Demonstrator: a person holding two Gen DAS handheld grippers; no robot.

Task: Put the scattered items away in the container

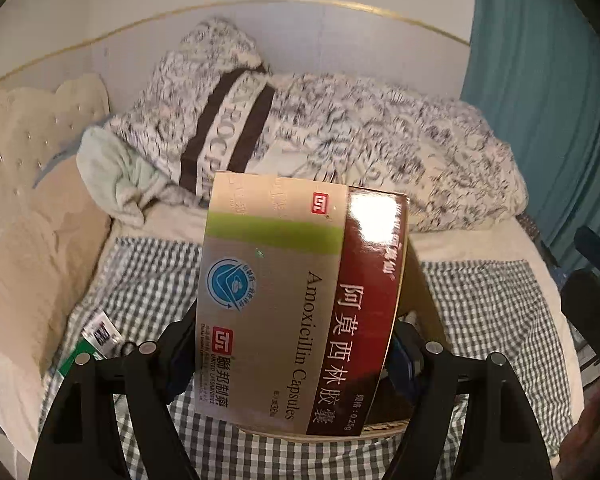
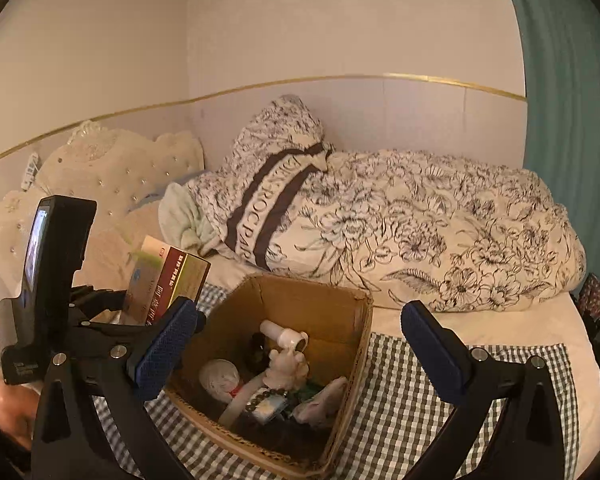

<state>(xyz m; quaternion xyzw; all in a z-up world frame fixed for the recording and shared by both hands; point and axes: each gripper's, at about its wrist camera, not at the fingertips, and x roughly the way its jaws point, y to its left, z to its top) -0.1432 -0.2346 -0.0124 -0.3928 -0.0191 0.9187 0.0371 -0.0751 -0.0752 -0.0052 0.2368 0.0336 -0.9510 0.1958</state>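
Observation:
My left gripper (image 1: 292,360) is shut on a beige and dark red Amoxicillin medicine box (image 1: 296,300), which stands upright between the blue pads and fills the middle of the left wrist view. Behind it shows part of the brown cardboard box (image 1: 422,296). In the right wrist view the cardboard box (image 2: 300,286) sits open on the checked cloth, holding a white bottle (image 2: 284,336), a pale figurine (image 2: 286,368) and a bead bracelet (image 2: 266,396). The medicine box (image 2: 168,284) hangs just left of the carton's rim. My right gripper (image 2: 300,344) is open and empty over the carton.
A checked cloth (image 2: 460,400) covers the bed under the carton. A flowered quilt (image 2: 440,232) and pillow (image 2: 276,184) lie behind, with a padded headboard (image 2: 112,176) to the left and a teal curtain (image 2: 572,100) to the right. A green and white packet (image 1: 96,336) lies on the cloth.

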